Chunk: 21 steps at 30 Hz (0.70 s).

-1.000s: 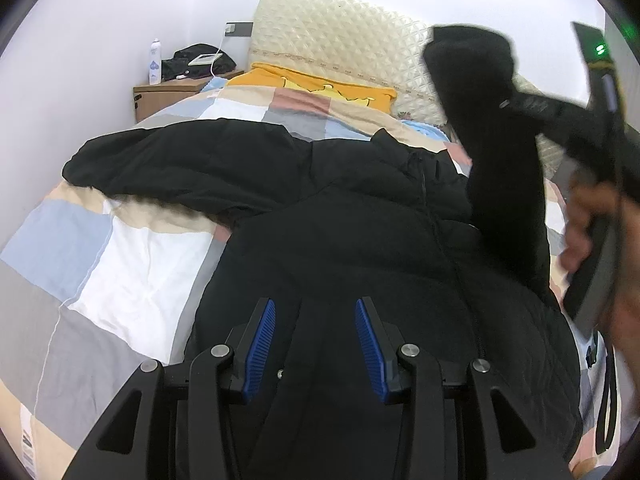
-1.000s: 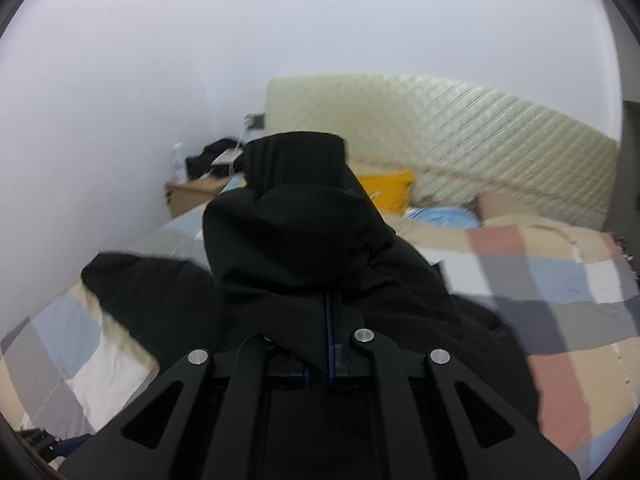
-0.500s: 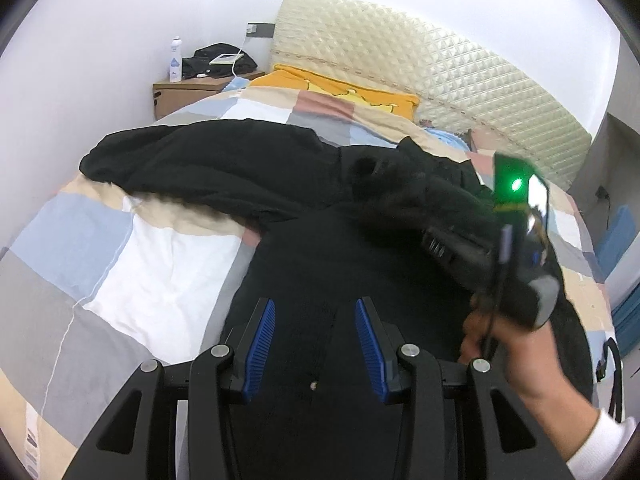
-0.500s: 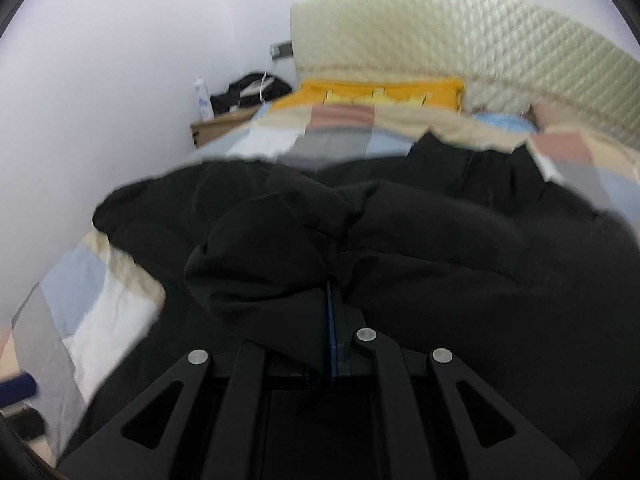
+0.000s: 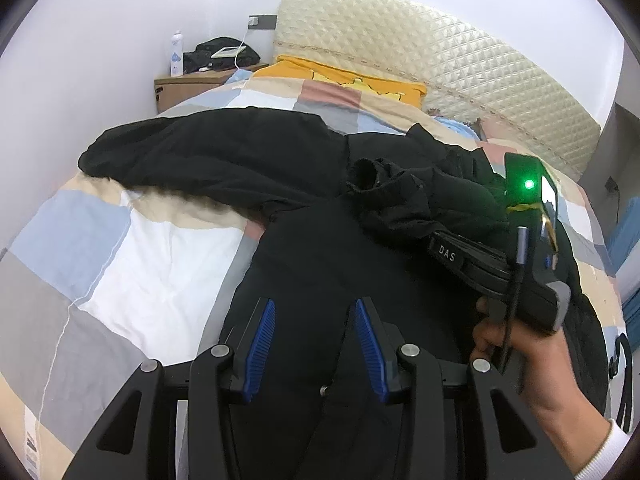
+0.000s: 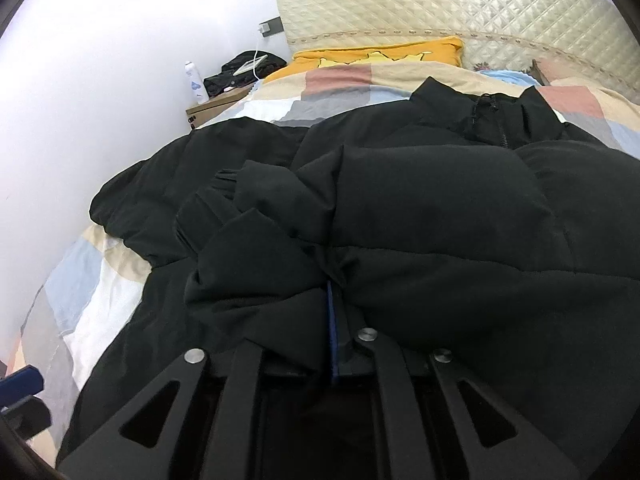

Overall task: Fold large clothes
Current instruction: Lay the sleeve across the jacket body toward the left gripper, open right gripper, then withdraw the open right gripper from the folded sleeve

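A large black padded jacket (image 5: 320, 264) lies spread on the bed, collar toward the headboard. One sleeve (image 5: 208, 160) stretches out to the left over the quilt. The other sleeve (image 6: 260, 240) lies bunched across the jacket's chest. My right gripper (image 6: 334, 312) rests low on the jacket with that sleeve's fabric between its pads, and its jaws are opening a little. In the left wrist view its body (image 5: 480, 260) is held by a hand (image 5: 516, 344), fingertips hidden under the sleeve. My left gripper (image 5: 316, 336) hovers open above the jacket's lower part, with nothing between its fingers.
The bed carries a patchwork quilt (image 5: 152, 264), a yellow pillow (image 5: 344, 76) and a cream quilted headboard (image 5: 440, 60). A nightstand (image 5: 188, 84) with a bottle (image 5: 176, 54) and dark items stands at the far left by the white wall.
The right gripper came down from high above the bed, bringing the raised sleeve onto the jacket's chest. The left gripper stayed where it was, still open.
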Available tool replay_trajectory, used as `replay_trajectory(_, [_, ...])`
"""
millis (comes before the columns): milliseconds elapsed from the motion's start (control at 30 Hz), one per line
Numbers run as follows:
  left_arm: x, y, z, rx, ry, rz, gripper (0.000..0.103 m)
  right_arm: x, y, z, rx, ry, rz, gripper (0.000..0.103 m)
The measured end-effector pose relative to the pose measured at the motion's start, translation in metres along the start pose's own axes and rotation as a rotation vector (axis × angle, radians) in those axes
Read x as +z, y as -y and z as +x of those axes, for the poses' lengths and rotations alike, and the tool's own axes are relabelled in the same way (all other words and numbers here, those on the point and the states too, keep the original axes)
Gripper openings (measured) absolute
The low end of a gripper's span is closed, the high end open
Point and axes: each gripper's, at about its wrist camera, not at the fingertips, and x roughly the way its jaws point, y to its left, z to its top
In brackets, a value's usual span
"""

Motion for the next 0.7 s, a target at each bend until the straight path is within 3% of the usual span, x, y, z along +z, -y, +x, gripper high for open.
replay_trajectory(67, [0.000, 0.002, -0.002, -0.005, 0.005, 0.006, 0.042, -0.001, -0.006, -0.008, 0.000, -0.008, -0.019, 0.018])
replay_trajectory(100, [-0.001, 0.003, -0.003, -0.006, 0.008, 0.012, 0.042, -0.003, -0.009, -0.013, -0.001, -0.013, -0.035, 0.026])
replay_trajectory(133, [-0.001, 0.004, -0.004, -0.010, 0.009, 0.015, 0.042, -0.004, -0.010, -0.016, -0.002, -0.015, -0.045, 0.040])
replay_trajectory(233, [-0.003, 0.006, -0.005, -0.051, 0.002, 0.013, 0.042, -0.009, -0.013, -0.034, 0.004, -0.008, -0.060, 0.060])
replay_trajectory(333, [-0.005, 0.009, -0.010, -0.066, 0.001, 0.007, 0.042, -0.011, -0.011, -0.059, 0.003, 0.020, -0.067, 0.060])
replay_trajectory(467, [-0.008, 0.019, -0.028, -0.031, 0.077, 0.015, 0.042, -0.009, -0.004, -0.102, -0.011, 0.081, -0.084, 0.060])
replay_trajectory(700, [-0.019, 0.043, -0.054, -0.056, 0.125, 0.072, 0.042, -0.007, 0.016, -0.183, -0.067, 0.182, -0.061, 0.060])
